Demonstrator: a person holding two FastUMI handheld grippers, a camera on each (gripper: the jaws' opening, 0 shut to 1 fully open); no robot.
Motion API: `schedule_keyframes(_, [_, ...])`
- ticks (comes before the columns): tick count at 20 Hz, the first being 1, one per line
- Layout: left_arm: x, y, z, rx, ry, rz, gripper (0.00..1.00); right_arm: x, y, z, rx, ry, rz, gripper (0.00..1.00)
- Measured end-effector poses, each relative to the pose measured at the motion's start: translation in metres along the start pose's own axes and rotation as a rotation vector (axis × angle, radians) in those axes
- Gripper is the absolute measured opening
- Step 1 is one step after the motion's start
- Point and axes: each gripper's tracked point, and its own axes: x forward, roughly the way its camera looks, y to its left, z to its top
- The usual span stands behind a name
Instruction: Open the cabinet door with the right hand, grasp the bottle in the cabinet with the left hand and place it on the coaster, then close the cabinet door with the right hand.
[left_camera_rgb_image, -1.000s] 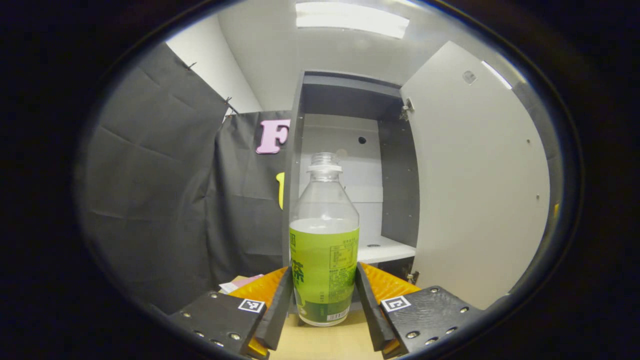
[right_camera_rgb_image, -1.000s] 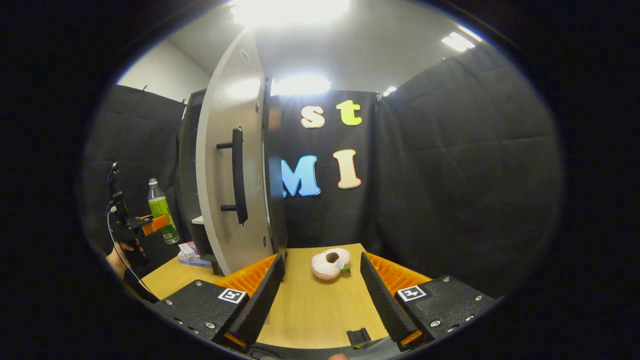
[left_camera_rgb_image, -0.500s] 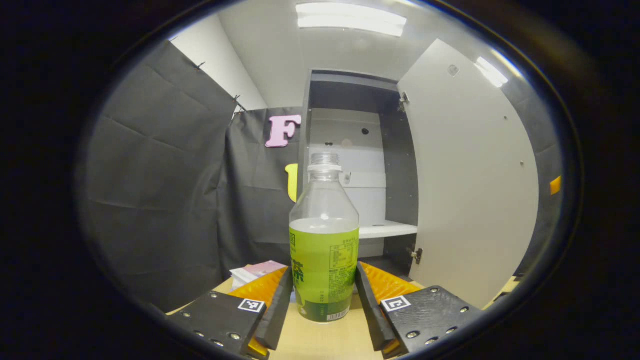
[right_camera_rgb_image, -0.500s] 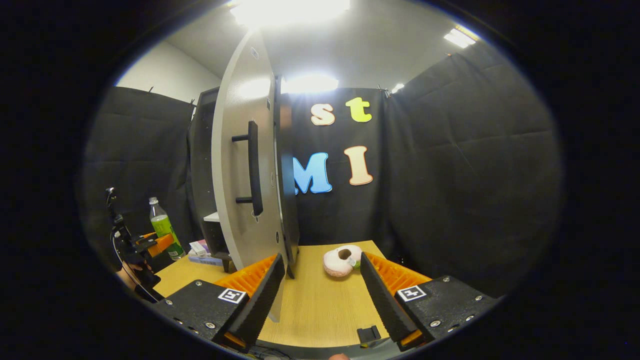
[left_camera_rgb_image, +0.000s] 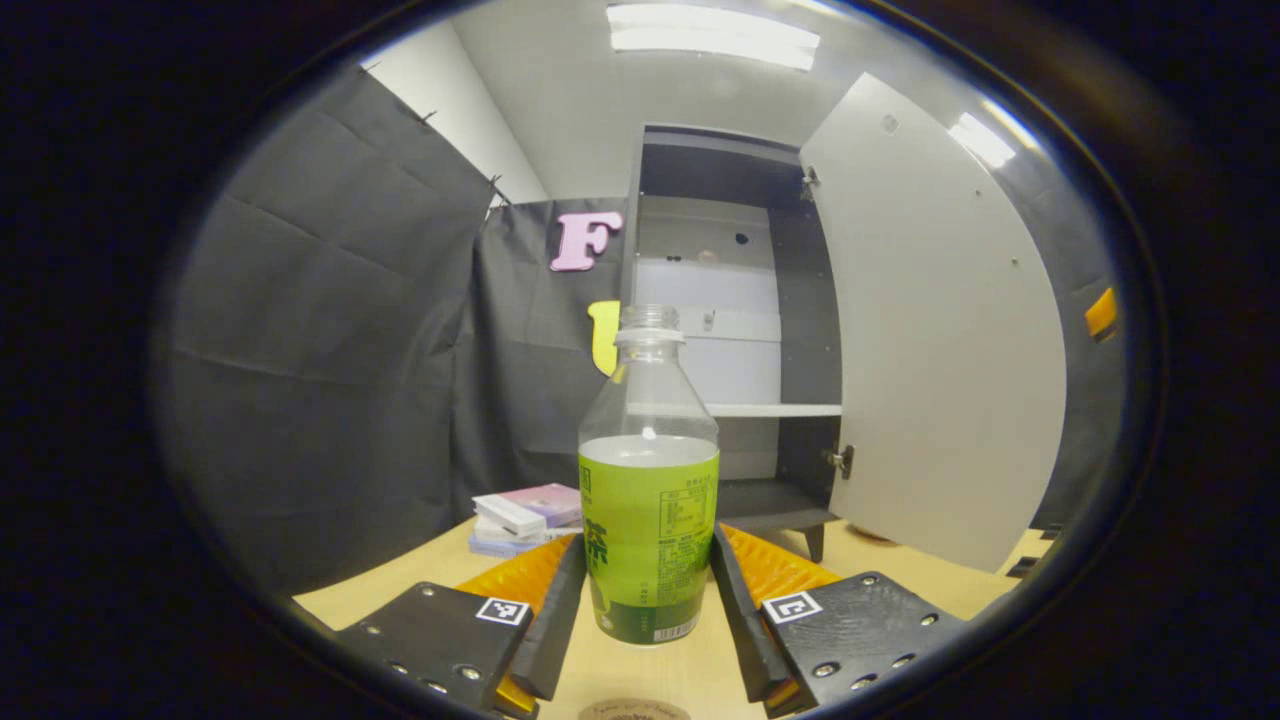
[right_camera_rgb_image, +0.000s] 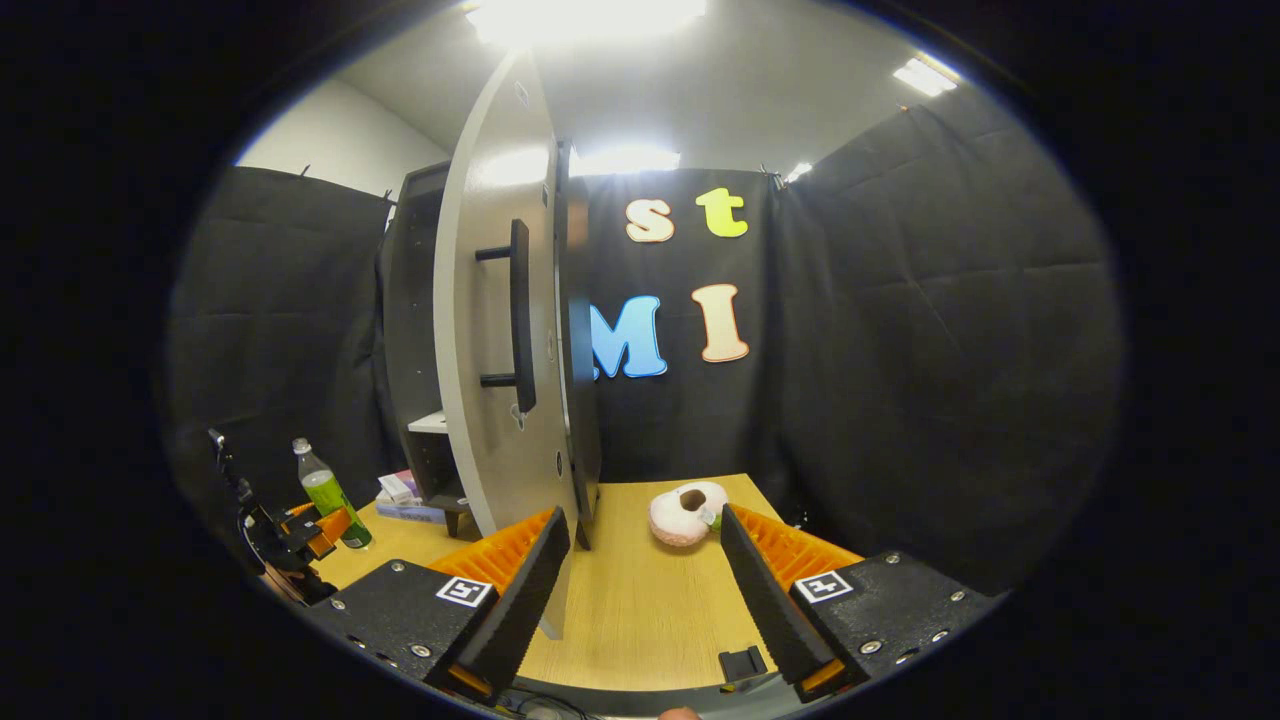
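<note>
Black cloth walls close in around a pale wooden bench. Above the cloth, a white wall meets a white ceiling with bright strip lights.

The left gripper carries the bottle lower and farther out from the cabinet, whose shelf now sits behind the bottle's shoulder. The coaster edges in at 6 o'clock. The table fills more of the foreground.

I saw bright white ceiling light panels overhead, blown-out glare in the right gripper view, and fisheye bending at edges.
</note>
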Motion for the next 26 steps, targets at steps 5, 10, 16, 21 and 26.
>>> schedule_keyframes(5, [-0.013, 0.005, -0.047, 0.010, 0.051, 0.029, 0.69, 0.003, 0.003, 0.002, -0.012, -0.010, -0.009, 0.94])
schedule_keyframes(10, [-0.021, 0.012, -0.096, 0.006, 0.122, 0.066, 0.69, 0.010, 0.002, -0.006, -0.025, 0.014, -0.018, 0.94])
schedule_keyframes(16, [-0.043, 0.013, -0.125, 0.002, 0.177, 0.095, 0.70, 0.014, 0.003, -0.007, -0.050, 0.024, -0.017, 0.94])
schedule_keyframes(21, [-0.055, 0.016, -0.143, 0.012, 0.206, 0.121, 0.70, 0.016, 0.002, -0.007, -0.044, 0.024, -0.015, 0.94])
schedule_keyframes(26, [-0.060, 0.015, -0.143, 0.027, 0.209, 0.138, 0.70, 0.018, 0.004, -0.005, -0.049, 0.014, -0.010, 0.94])
